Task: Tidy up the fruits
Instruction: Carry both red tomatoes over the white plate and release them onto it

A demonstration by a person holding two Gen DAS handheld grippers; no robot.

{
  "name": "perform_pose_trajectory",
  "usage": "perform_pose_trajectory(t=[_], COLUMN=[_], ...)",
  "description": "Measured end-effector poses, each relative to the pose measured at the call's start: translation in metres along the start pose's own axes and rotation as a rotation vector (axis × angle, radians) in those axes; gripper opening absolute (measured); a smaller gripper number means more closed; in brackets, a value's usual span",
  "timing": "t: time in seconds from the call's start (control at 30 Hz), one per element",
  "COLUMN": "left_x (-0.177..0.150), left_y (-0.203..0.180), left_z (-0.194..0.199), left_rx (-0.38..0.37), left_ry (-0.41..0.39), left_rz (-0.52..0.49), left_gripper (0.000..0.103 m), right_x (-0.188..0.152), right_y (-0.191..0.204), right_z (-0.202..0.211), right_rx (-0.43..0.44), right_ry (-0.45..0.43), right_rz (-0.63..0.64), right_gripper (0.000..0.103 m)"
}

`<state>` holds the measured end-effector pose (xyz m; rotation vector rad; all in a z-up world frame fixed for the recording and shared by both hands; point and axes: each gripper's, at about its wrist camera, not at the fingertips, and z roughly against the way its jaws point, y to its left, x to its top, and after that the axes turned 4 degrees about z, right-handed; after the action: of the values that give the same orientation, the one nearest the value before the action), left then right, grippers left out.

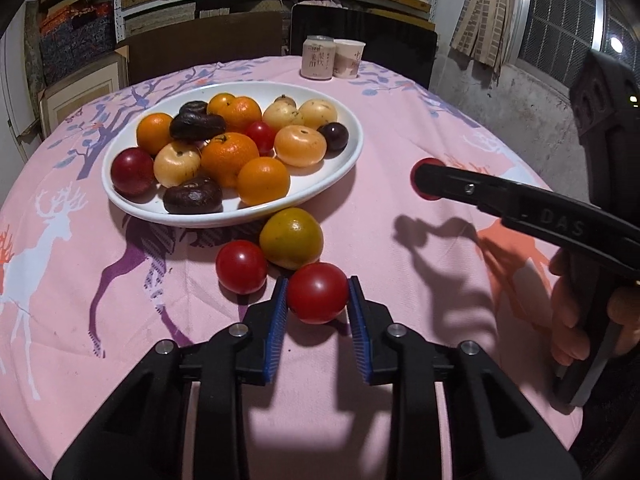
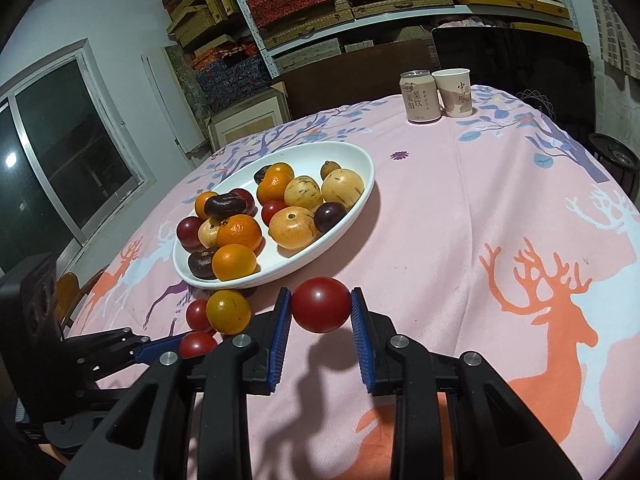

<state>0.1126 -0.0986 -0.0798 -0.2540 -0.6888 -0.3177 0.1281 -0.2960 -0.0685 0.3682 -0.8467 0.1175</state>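
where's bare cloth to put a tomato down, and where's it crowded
Free: the tablecloth right of the white plate, up to the can and paper cup. Crowded: the plate's pile, and its near rim, where a yellow-green fruit and a loose tomato lie.

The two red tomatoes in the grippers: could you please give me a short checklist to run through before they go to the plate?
1. Left gripper shut on its tomato: ok.
2. Right gripper shut on its tomato: ok.
3. Right tomato lifted off the cloth: ok, shadow below.
4. Left tomato lifted: cannot tell.
5. Bare space on white plate: ok, far end.
6. Loose tomato and yellow-green fruit clear of left pads: ok.
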Motion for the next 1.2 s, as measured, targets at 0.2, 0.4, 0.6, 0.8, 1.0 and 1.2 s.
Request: perform_pose_trajectory(t=[0.2, 0.4, 0.6, 0.8, 1.0, 1.2], left_x=[-0.001, 0.050, 0.120, 0.159, 0.152, 0.101], left_y=[0.020, 0.057, 0.086, 0.111, 0.120, 0.115], left_z=[0.032, 0.046, 0.017, -0.029, -0.023, 0.006], left_rx=[-0.010, 0.009, 0.042, 0.085, 0.114, 0.088], left_ry=[-0.055, -0.109, -0.120, -0.070, -0.112, -0.081], left_rz=[0.042, 0.084, 0.132, 0.200, 0.223, 0.221], left_gripper=[0.029, 0.029, 0.029, 0.031, 0.071, 0.080], right_x=[0.000, 0.024, 0.068, 0.093, 0.088, 0.062], right_y=[0.001, 0.018, 0.046, 0.053, 0.054, 0.049], right_z=[0.002, 0.005, -0.015, -0.065, -0.067, -0.030], right_rx=[0.012, 0.038, 0.021, 0.019, 0.035, 0.039], right_ry=[-0.010, -0.047, -0.056, -0.001, 0.014, 0.029], right_rz=[-0.003, 0.022, 0.112, 0.149, 0.161, 0.151], right_gripper=[0.030, 0.030, 0.030, 0.031, 0.047, 0.051])
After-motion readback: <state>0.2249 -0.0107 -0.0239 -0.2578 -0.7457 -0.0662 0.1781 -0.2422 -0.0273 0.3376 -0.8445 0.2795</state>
